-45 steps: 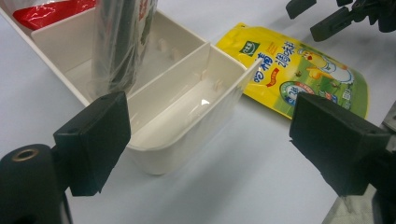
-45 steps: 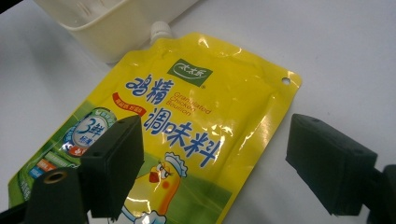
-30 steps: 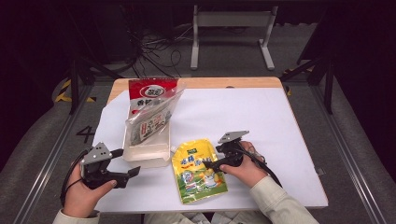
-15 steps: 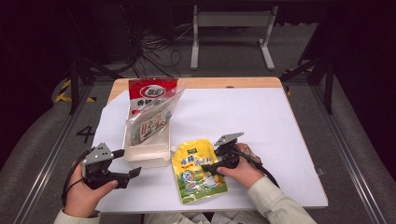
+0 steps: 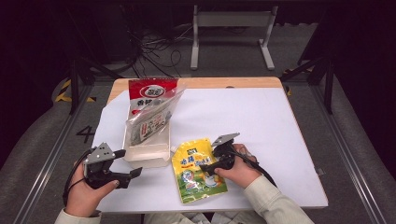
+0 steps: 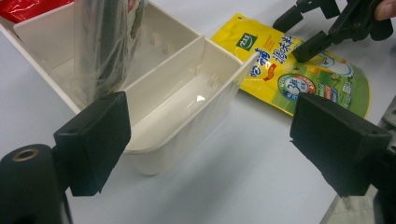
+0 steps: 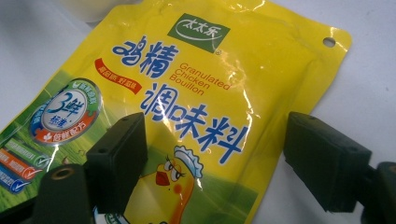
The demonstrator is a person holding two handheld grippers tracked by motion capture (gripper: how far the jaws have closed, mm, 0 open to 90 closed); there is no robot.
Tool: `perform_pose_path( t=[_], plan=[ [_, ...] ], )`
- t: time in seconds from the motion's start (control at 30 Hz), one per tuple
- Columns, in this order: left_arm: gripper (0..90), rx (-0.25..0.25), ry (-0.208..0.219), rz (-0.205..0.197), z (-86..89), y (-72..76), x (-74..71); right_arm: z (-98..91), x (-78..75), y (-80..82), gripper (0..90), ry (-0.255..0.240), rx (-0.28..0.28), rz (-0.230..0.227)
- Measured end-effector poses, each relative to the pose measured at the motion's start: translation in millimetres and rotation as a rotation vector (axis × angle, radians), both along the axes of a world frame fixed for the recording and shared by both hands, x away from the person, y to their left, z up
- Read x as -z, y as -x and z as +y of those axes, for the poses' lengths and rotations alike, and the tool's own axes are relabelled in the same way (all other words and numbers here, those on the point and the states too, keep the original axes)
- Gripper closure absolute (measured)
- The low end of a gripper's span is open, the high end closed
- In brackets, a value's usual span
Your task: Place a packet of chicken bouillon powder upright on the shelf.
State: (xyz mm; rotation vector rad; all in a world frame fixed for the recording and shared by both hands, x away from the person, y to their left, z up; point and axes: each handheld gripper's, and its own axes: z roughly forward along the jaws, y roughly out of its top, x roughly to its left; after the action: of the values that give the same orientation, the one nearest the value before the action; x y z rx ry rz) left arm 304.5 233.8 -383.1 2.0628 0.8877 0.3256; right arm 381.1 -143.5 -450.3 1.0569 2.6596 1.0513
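The right gripper [image 5: 211, 164] hangs low over the yellow bouillon pouch [image 5: 198, 170], jaws spread to either side of its right edge, probably lined up to pinch it. The pouch lies flat on the white table [image 5: 261, 126], just beside the cream divided tray [image 5: 145, 151]. The left gripper [image 5: 126, 170] waits near the tray's front corner, jaws wide apart and empty, likely ready to steady it. A clear bag [image 5: 152, 120] stands in the tray's far section; glare hides its contents. A red packet [image 5: 152, 89] behind is partly covered.
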Motion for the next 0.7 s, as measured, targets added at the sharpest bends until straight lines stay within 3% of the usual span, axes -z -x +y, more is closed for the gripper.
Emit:
perform_pose_path(
  t=[0.7],
  plan=[
    [13.1, 0.017, -0.006, 0.010, -8.2, -1.4, 0.9, 5.5, -1.7, 2.6, 42.3, 0.054, 0.059, -0.032]
  ],
)
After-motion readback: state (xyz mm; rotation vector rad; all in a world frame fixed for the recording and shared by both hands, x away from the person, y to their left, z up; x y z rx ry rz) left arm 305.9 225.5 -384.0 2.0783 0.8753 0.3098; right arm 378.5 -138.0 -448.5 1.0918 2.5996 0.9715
